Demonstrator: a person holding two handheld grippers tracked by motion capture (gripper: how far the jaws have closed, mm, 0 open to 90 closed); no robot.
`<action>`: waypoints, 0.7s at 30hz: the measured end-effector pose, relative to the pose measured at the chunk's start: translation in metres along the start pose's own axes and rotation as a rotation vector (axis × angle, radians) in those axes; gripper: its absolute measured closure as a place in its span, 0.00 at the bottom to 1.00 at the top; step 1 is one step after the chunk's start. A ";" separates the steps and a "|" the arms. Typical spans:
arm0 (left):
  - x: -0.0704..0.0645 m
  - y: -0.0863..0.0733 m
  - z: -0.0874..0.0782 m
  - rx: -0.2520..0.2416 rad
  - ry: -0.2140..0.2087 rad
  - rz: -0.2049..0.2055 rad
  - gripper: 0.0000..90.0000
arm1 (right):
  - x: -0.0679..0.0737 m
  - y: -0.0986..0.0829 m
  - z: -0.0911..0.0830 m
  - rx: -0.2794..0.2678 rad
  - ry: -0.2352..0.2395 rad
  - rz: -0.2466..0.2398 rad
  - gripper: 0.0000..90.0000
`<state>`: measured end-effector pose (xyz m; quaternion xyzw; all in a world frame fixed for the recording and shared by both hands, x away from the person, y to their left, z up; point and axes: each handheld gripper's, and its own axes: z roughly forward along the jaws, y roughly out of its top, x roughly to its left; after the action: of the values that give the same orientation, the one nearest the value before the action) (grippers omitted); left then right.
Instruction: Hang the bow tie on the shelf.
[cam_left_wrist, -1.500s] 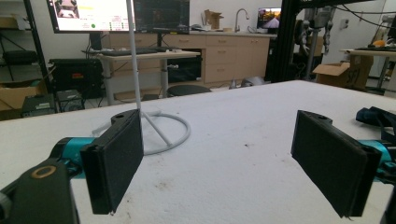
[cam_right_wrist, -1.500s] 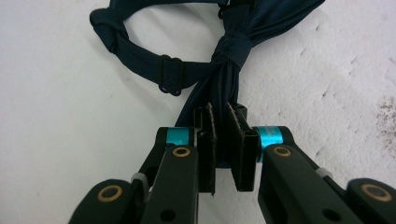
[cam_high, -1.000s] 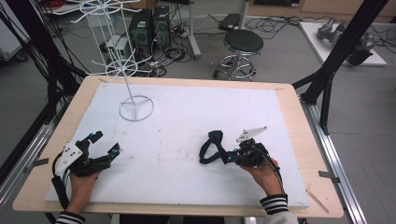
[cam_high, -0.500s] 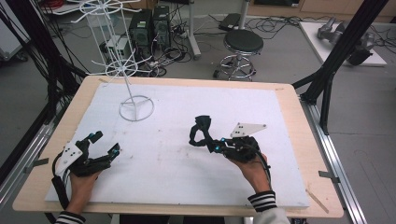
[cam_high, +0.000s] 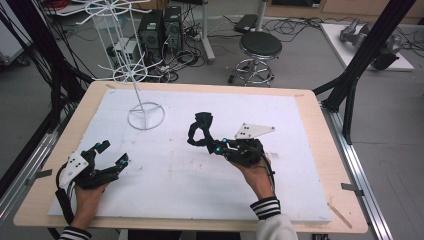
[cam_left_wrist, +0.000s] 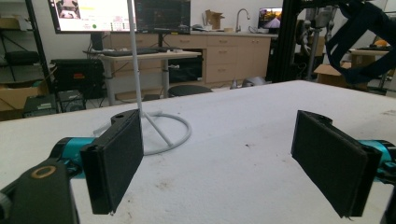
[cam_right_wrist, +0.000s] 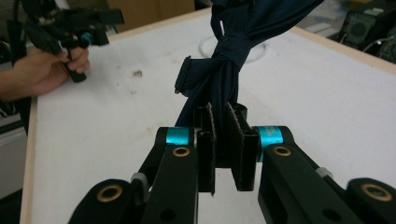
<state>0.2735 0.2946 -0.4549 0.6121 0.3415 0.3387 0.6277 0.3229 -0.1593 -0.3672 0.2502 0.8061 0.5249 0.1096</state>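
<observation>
A dark navy knotted fabric strap (cam_high: 200, 129) hangs lifted above the white mat, and my right gripper (cam_high: 216, 147) is shut on its lower end. In the right gripper view the strap (cam_right_wrist: 233, 42) rises from between the closed pads (cam_right_wrist: 204, 149) to a knot and a loop. My left gripper (cam_high: 111, 154) rests low at the table's front left, open, with nothing between its pads (cam_left_wrist: 116, 163). The white wire display stand (cam_high: 145, 114) has its ring base on the mat's far left; its pole and base (cam_left_wrist: 163, 133) stand ahead of the left gripper.
A white mat (cam_high: 300, 165) covers most of the wooden table (cam_high: 327, 150). Behind the table are a stool (cam_high: 260, 47), computer towers (cam_high: 160, 30) and cables on the floor. Black frame posts (cam_high: 365, 55) rise at the right.
My right gripper has carried the strap up and to the left, toward the table's middle and the stand. The left gripper has stayed put, open.
</observation>
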 end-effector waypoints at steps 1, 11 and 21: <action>0.000 0.000 0.000 0.000 -0.001 0.000 0.19 | 0.001 0.003 0.002 -0.006 0.001 -0.001 0.92; 0.000 0.000 0.000 0.001 -0.002 -0.001 0.19 | 0.012 0.024 0.024 -0.062 0.038 -0.037 0.92; 0.000 0.000 0.000 0.004 -0.001 -0.003 0.19 | 0.014 0.038 0.035 -0.104 0.053 -0.028 0.92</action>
<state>0.2738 0.2948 -0.4548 0.6129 0.3429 0.3367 0.6272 0.3373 -0.1119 -0.3470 0.2187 0.7839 0.5709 0.1083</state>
